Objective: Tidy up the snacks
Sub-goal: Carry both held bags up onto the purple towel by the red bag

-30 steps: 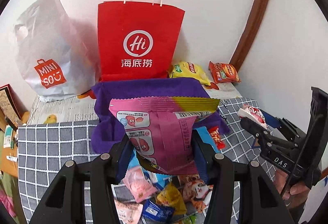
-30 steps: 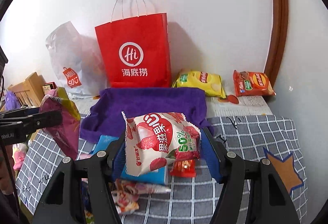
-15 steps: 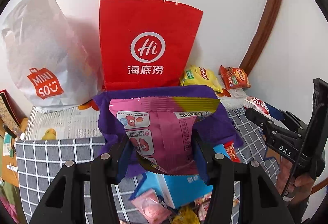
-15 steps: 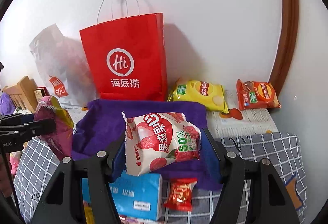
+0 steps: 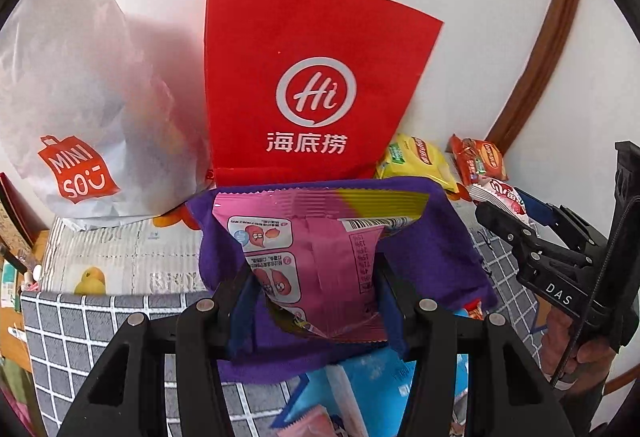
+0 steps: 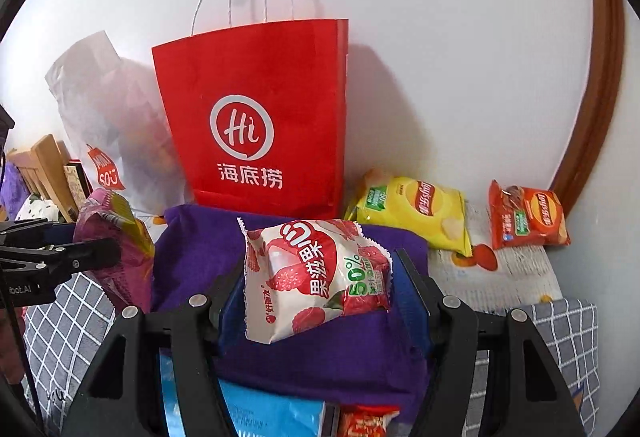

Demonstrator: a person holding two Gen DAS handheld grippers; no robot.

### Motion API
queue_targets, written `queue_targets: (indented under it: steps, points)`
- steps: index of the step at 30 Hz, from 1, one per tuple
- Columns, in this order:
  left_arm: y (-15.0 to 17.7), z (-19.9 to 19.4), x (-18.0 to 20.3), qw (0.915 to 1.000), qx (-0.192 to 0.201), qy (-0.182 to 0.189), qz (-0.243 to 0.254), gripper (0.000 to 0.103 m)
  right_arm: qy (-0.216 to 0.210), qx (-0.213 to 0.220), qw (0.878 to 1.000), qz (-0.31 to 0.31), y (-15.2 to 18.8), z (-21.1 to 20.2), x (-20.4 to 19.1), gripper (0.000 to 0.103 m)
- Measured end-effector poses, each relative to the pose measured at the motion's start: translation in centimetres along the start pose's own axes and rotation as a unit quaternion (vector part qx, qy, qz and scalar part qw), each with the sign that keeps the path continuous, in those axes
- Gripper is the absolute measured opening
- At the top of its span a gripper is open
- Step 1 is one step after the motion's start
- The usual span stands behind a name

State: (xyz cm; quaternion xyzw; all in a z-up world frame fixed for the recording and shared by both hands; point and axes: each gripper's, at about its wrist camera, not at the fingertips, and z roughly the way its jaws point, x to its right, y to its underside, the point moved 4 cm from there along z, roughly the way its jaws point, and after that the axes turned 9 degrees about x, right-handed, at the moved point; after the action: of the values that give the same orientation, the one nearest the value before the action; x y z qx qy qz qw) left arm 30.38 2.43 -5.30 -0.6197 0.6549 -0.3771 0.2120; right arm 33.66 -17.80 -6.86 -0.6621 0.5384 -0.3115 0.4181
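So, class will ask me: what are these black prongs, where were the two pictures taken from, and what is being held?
No robot: a person holds two hand-held claws, each with a camera looking along its prongs. The left claw grips a pink-and-yellow foil snack packet; the right claw grips a white-and-red lychee snack packet. Each claw shows in the other's view. Behind: a purple cloth, a red paper bag, a white plastic bag, and yellow and orange crisp packets.
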Motion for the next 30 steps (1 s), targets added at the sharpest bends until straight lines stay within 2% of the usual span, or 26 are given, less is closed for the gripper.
queue_targets:
  steps: [7,12,17,30]
  points:
    - [-1.0,2.3,-0.9,0.9999,-0.005,-0.001,-0.01,0.052,-0.006,-0.002,1.0,-0.003,-0.7,2.2,-0.1,0.065]
    - [-1.7,3.9,-1.3,0.9998,-0.007,-0.019,-0.003,0.052,-0.002,-0.006,1.0,0.008,-1.1,4.3,0.7,0.065]
    - [-2.0,5.8,-2.3,0.9995,-0.019,-0.008,-0.023,0.052,-0.004,-0.008,1.0,0.012,-1.9,6.4,1.0,0.065]
    - [0.2,9.5,-4.8,0.9973,-0.06,-0.026,-0.035,0.052,-0.003,-0.074,0.997,-0.032,2.1,11.1,2.0,0.065]
